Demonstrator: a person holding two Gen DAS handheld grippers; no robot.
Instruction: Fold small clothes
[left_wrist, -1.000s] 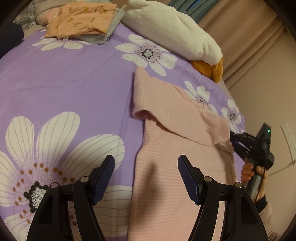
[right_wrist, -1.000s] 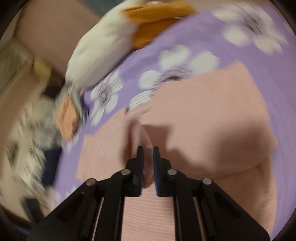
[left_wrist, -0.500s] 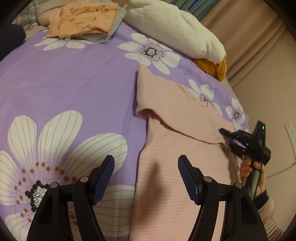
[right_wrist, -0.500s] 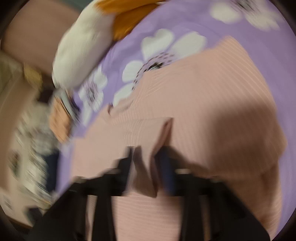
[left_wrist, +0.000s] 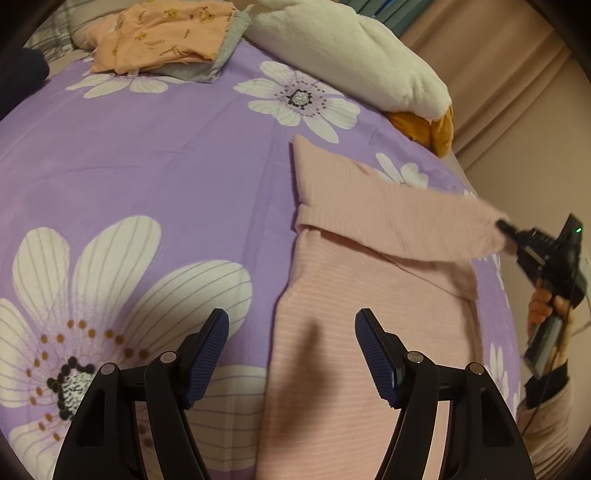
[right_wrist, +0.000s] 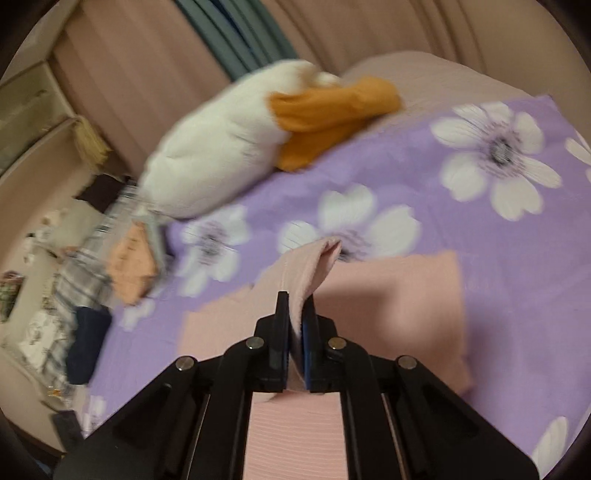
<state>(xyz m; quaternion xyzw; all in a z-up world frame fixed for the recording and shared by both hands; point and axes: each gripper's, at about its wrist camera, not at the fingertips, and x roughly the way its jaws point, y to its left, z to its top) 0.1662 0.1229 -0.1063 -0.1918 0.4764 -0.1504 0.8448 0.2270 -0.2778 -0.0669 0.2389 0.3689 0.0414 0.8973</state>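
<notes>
Right claw (right_wrist: 295, 332) pinches the lifted pink garment (left_wrist: 369, 350) sleeve, its edges motion-blurred; left claw (left_wrist: 291, 354) hovers spread above the bed (left_wrist: 147, 166)

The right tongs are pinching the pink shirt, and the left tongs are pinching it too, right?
Not quite. The right tongs are pinching the pink shirt, but the left tongs are open and hold nothing; they only hover above the shirt. The left wrist view shows their wide gap.
</notes>
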